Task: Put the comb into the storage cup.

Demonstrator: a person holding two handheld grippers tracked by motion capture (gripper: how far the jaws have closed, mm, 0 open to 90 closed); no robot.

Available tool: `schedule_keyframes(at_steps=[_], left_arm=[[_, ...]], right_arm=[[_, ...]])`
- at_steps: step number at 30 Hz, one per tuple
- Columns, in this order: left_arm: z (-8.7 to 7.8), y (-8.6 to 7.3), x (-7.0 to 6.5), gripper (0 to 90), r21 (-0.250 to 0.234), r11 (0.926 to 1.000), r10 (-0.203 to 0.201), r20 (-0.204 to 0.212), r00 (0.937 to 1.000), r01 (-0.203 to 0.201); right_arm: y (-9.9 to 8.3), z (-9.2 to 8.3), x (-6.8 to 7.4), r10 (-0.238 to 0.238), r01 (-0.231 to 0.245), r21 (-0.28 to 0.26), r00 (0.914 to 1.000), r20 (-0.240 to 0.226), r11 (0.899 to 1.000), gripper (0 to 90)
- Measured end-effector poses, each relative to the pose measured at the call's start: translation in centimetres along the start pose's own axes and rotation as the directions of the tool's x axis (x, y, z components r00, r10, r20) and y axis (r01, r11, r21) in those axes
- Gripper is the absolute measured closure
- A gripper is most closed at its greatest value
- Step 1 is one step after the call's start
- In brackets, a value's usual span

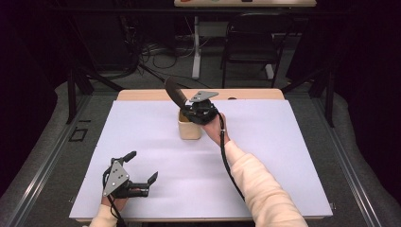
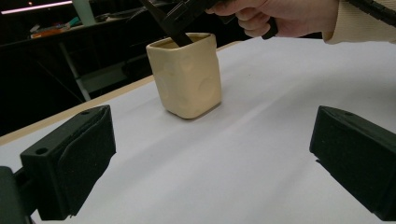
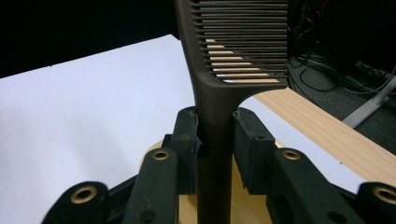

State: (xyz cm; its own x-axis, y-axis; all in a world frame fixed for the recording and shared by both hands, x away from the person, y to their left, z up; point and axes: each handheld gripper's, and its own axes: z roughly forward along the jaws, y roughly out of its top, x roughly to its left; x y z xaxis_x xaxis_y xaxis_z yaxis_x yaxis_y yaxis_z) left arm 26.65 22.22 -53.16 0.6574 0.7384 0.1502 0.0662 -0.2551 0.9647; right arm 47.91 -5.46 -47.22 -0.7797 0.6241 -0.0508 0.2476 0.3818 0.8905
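Observation:
A dark brown comb [image 3: 233, 46] stands with its handle down inside a cream cup [image 1: 189, 131] at the middle of the table's far half. My right gripper [image 3: 215, 135] is shut on the comb's handle just above the cup's rim, and its toothed end [image 1: 174, 93] leans up and to the left. From the left gripper view the cup [image 2: 187, 79] sits ahead, with the comb [image 2: 163, 23] entering its mouth. My left gripper [image 1: 142, 166] rests open near the front left corner, nothing between its pads [image 2: 74, 158].
A white sheet [image 1: 283, 156] covers the table, leaving a wooden strip [image 1: 255, 93] bare along the far edge. Beyond it stand a black chair [image 1: 250, 42] and a white table leg [image 1: 196, 52], with cables on the floor.

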Motion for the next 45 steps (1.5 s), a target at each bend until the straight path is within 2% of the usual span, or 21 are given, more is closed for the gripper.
schedule_keyframes(at_steps=[22, 25, 30, 32, 38, 45], left_arm=[[-0.1, 0.0, 0.0, 0.4, -0.004, 1.0000, 0.002, -0.010, 1.0000, -0.002], [-0.1, 0.0, 0.0, 0.5, -0.005, 1.0000, 0.001, -0.009, 1.0000, -0.001], [-0.1, 0.0, 0.0, 0.5, -0.004, 1.0000, 0.001, -0.009, 1.0000, -0.001], [0.0, 0.0, 0.0, 0.5, -0.003, 1.0000, 0.004, -0.008, 1.0000, -0.004], [0.0, 0.0, 0.0, 0.5, 0.001, 1.0000, 0.002, -0.008, 1.0000, -0.002], [0.0, 0.0, 0.0, 0.5, 0.001, 1.0000, 0.002, -0.008, 1.0000, -0.002]], right_arm=[[-0.2, 0.3, 0.3, -0.006, 0.006, 0.039, 1.0000, 0.002, 0.999, 69.7], [-0.2, 0.3, 0.4, -0.006, 0.006, 0.043, 1.0000, 0.003, 0.999, 63.6], [-0.5, -0.5, 0.7, 0.010, -0.012, 0.066, 0.9997, 0.022, 0.998, 44.5], [-0.6, -1.0, 0.7, 0.019, -0.020, 0.068, 0.9997, 0.016, 0.998, 38.7], [-0.7, -2.7, 0.4, 0.048, -0.047, 0.064, 0.9987, -0.015, 0.997, 25.2], [-0.7, -4.5, 0.5, 0.051, -0.048, 0.062, 0.9976, -0.047, 0.997, 16.0]])
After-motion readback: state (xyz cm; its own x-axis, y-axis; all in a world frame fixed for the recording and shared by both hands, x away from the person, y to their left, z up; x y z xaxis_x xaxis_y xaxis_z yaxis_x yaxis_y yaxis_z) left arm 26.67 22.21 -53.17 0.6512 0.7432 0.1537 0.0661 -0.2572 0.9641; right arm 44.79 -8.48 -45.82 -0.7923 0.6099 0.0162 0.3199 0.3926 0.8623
